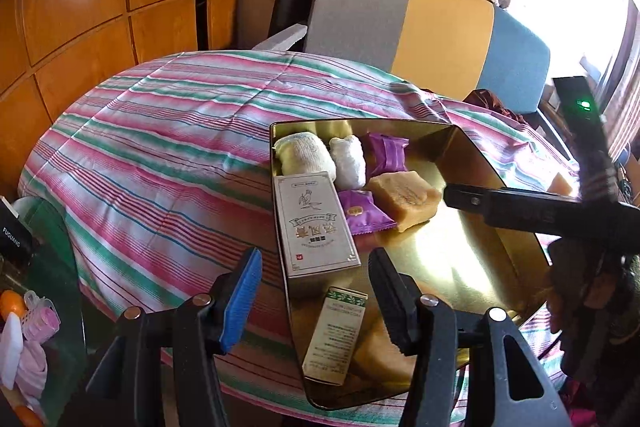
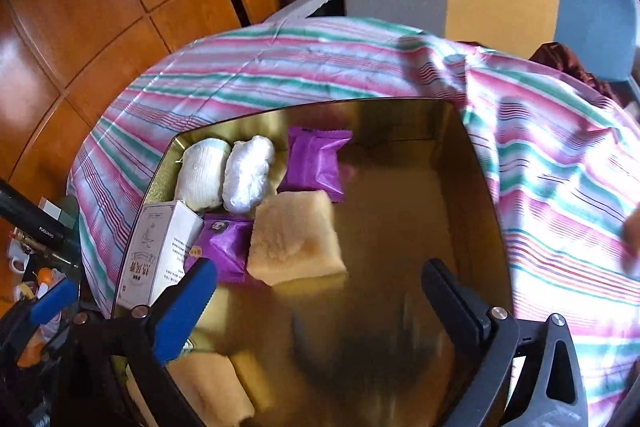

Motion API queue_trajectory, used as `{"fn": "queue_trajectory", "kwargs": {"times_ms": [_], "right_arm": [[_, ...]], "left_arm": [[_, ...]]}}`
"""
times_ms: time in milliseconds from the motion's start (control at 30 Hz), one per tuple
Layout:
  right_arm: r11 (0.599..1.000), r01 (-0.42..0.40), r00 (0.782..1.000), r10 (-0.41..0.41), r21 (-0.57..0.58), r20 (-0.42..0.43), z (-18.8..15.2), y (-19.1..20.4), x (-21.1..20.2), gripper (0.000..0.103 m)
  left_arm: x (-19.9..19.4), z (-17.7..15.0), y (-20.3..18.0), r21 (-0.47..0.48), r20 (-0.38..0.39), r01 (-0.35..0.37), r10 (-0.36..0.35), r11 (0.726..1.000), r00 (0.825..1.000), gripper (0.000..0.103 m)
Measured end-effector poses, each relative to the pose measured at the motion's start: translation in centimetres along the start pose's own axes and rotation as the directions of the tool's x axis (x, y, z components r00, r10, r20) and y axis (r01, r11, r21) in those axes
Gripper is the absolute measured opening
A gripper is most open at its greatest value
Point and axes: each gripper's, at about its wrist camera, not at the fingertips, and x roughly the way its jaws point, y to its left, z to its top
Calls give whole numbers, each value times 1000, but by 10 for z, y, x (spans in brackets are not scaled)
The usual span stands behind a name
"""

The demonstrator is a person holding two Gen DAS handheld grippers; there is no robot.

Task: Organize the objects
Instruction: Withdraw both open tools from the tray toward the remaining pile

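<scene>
A gold tray (image 1: 472,147) sits on a striped cloth (image 1: 168,147) over a round table. Along its far left side lie two white rolls (image 1: 306,155) side by side, with a purple packet (image 1: 387,151) just right of them. Nearer, a grey box (image 1: 316,227) lies along the left rim, a second purple packet (image 1: 362,211) beside it, and a tan sponge (image 1: 404,197) touching that packet. A small green-and-white box (image 1: 336,335) lies at the near edge.

The left gripper (image 1: 316,291) hangs over the tray's near left corner, jaws spread wide and holding nothing. The right gripper (image 2: 320,307) hovers above the tray's bare middle, jaws also wide and empty, the sponge (image 2: 294,239) just ahead of its blue finger (image 2: 188,307).
</scene>
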Motion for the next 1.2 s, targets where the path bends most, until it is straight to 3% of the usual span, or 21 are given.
{"fn": "queue_trajectory", "kwargs": {"times_ms": [333, 700, 933, 1200], "right_arm": [[998, 29, 995, -35, 63, 93, -25, -37, -52, 103], [974, 113, 979, -143, 198, 145, -60, -119, -107, 103], [928, 218, 949, -274, 300, 157, -78, -191, -146, 103], [833, 315, 893, -422, 455, 154, -107, -277, -195, 103]], "left_arm": [[-6, 2, -20, 51, 9, 9, -10, 999, 1000, 57], [-9, 3, -47, 122, 11, 12, -14, 992, 1000, 58], [-10, 4, -69, 177, 12, 26, -28, 984, 1000, 63], [-7, 7, -105, 258, 10, 50, -54, 965, 998, 63]]}}
